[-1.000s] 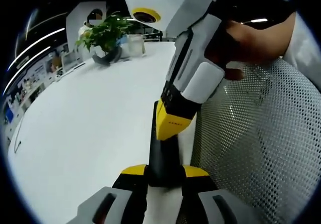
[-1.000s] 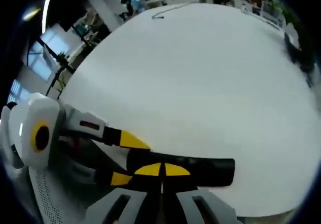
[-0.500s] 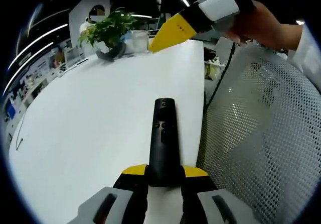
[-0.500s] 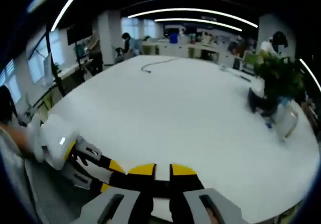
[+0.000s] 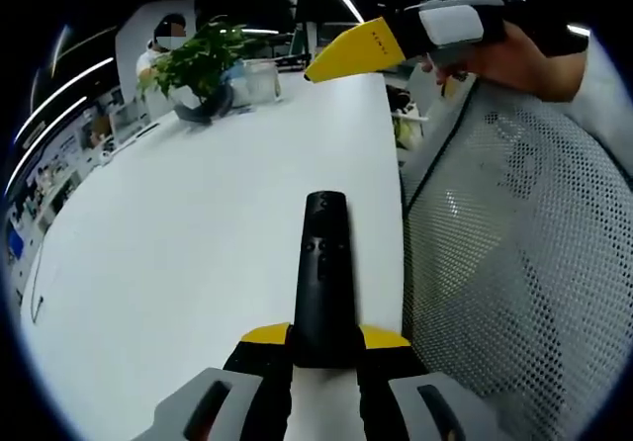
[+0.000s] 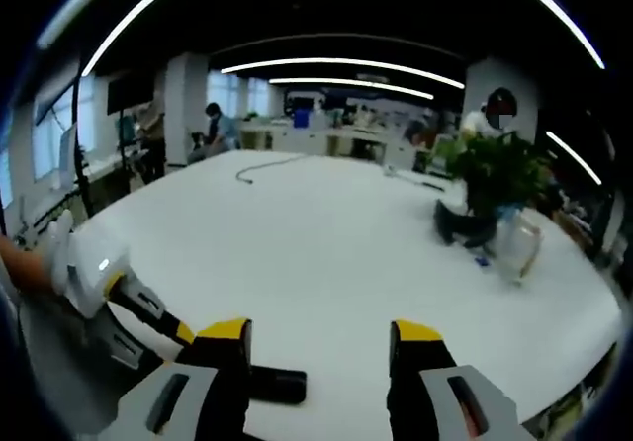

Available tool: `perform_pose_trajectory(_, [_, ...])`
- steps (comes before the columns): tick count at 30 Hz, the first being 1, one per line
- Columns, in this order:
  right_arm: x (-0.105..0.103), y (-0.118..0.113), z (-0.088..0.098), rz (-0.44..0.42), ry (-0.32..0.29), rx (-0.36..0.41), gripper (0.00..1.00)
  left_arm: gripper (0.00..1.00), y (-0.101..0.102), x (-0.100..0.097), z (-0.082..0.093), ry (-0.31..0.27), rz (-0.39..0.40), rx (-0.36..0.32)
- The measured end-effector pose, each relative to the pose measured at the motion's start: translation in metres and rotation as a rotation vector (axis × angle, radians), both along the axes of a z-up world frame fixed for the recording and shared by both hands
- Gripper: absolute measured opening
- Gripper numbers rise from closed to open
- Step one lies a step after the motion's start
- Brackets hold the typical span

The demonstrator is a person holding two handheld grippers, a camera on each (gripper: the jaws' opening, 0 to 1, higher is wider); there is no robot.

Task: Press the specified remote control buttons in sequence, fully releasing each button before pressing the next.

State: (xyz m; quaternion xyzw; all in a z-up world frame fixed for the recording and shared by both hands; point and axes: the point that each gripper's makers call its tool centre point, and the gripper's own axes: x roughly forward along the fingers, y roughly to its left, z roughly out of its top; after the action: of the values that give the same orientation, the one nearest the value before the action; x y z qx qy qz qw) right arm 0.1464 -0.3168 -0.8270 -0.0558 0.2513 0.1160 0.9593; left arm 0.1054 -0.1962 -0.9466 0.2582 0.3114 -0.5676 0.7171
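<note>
At the near edge of a white desk (image 5: 178,223), black remote control (image 5: 322,273) pinched in left gripper (image 5: 323,347); right gripper (image 6: 320,337) spread; potted plant (image 6: 495,179) toward far corner, open office behind.

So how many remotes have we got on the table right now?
1. The black remote is clamped at its near end in the left gripper, lying along the white table near its edge. In the right gripper view its tip shows. None elsewhere that I can see.
</note>
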Motion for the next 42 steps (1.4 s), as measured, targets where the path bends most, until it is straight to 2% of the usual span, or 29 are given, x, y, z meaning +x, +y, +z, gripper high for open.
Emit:
perform_pose_trajectory(2, [0.0, -0.002, -0.003, -0.013, 0.012, -0.016, 0.64, 0.23, 0.002, 0.004, 0.001, -0.011, -0.022, 0.0])
perform_pose_trajectory(5, [0.001, -0.001, -0.001, -0.007, -0.017, -0.054, 0.73, 0.23, 0.005, 0.011, 0.001, -0.003, -0.041, 0.011])
perform_pose_trajectory(8, [0.001, -0.001, 0.0, -0.003, -0.025, -0.067, 0.75, 0.23, 0.009, 0.024, 0.001, -0.019, -0.054, 0.042])
perform_pose_trajectory(12, [0.0, 0.001, -0.002, 0.008, -0.01, -0.06, 0.72, 0.23, 0.013, 0.039, 0.0, -0.022, -0.054, 0.056])
perform_pose_trajectory(14, [0.0, 0.002, 0.003, 0.014, -0.03, -0.045, 0.68, 0.23, 0.015, 0.047, 0.0, -0.022, -0.059, 0.063])
perform_pose_trajectory(16, [0.0, 0.003, 0.007, 0.011, -0.05, -0.025, 0.7, 0.23, 0.016, 0.056, 0.002, -0.035, -0.068, 0.076])
perform_pose_trajectory(23, [0.001, 0.002, 0.005, 0.006, -0.046, -0.033, 0.7, 0.23, 0.025, 0.092, 0.004, -0.06, -0.071, 0.115])
perform_pose_trajectory(30, [0.0, 0.005, 0.0, 0.026, -0.02, -0.054, 0.69, 0.23, 0.031, 0.131, 0.004, -0.067, -0.045, 0.142])
perform_pose_trajectory(39, [-0.001, 0.006, -0.007, 0.038, 0.008, -0.072, 0.66, 0.23, 0.037, 0.171, 0.003, -0.09, -0.053, 0.187])
perform_pose_trajectory(42, [-0.001, 0.003, -0.008, 0.028, 0.015, -0.07, 0.66, 0.23, 0.04, 0.191, 0.003, -0.11, -0.053, 0.208])
